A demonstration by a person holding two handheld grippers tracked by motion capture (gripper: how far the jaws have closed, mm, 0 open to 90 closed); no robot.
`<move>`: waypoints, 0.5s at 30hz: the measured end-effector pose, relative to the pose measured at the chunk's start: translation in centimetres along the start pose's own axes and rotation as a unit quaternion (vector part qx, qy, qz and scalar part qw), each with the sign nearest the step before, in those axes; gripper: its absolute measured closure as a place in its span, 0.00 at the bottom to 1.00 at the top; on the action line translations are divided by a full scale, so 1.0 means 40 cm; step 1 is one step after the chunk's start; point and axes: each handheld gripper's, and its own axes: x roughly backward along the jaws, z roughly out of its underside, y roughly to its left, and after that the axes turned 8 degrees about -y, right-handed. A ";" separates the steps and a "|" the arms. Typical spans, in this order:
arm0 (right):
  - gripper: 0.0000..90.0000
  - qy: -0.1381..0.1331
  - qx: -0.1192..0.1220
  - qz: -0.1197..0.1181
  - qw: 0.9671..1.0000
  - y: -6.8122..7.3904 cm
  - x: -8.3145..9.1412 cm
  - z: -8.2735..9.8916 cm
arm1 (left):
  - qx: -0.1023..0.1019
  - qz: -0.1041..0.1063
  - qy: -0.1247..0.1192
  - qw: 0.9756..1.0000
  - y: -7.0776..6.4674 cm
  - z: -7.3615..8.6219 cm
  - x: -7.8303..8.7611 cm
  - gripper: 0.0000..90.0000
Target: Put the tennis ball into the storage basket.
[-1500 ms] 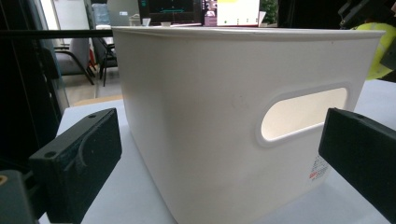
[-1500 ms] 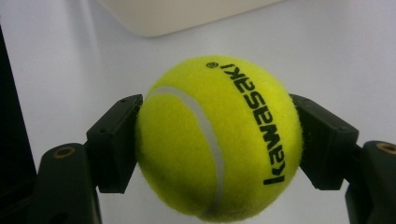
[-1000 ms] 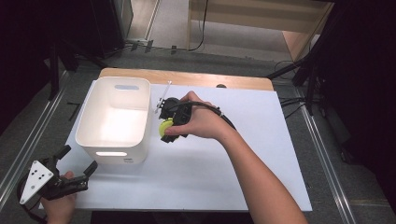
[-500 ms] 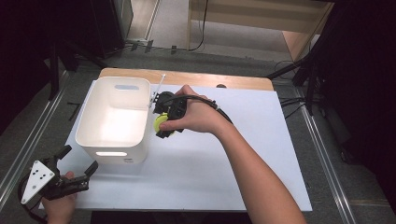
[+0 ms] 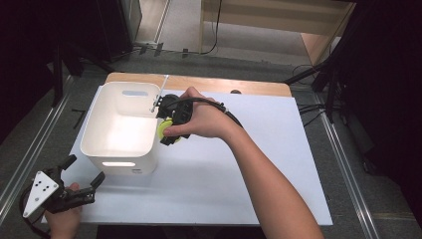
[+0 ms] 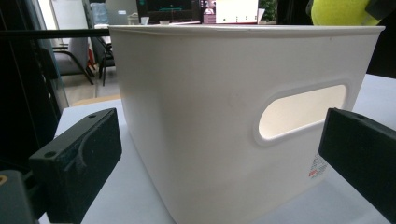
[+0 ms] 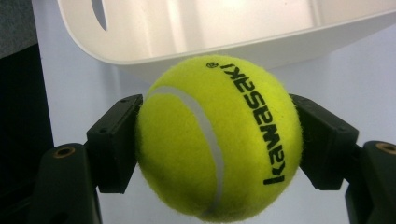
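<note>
Ball: I had the tennis ball (image 7: 217, 140) clamped between the two pads of my right gripper (image 5: 171, 124), squeezed across its middle so it could not roll out while I carried it.
Where the ball was: lifted off the counter (image 5: 239, 169), just beside the right wall of the white bin (image 5: 119, 162) and about level with its rim, not yet over the opening.
Why that height: I judged it had to clear the rim before I could let it drop inside.
Bin: it stood upright at the left of the counter, handle cut-outs at both ends, nothing visible inside.
Left gripper: my left gripper (image 5: 64, 191) rested at the near left corner, jaws spread and holding nothing, pointed at the bin's near wall (image 6: 224, 121) and out of the way.
Change from earlier: a second before, the ball sat farther right of the bin and lower; since then my right hand had brought it closer to the rim. The left gripper had not shifted.
</note>
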 end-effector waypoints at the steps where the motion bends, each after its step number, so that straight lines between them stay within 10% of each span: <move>1: 0.26 -0.001 0.002 0.001 1.000 0.000 0.001 -0.003 | 0.000 0.000 0.000 1.000 0.000 0.000 0.000 0.00; 15: 0.26 -0.008 0.012 0.000 1.000 0.012 0.016 -0.052 | -0.001 0.001 0.001 1.000 0.000 0.000 0.000 0.00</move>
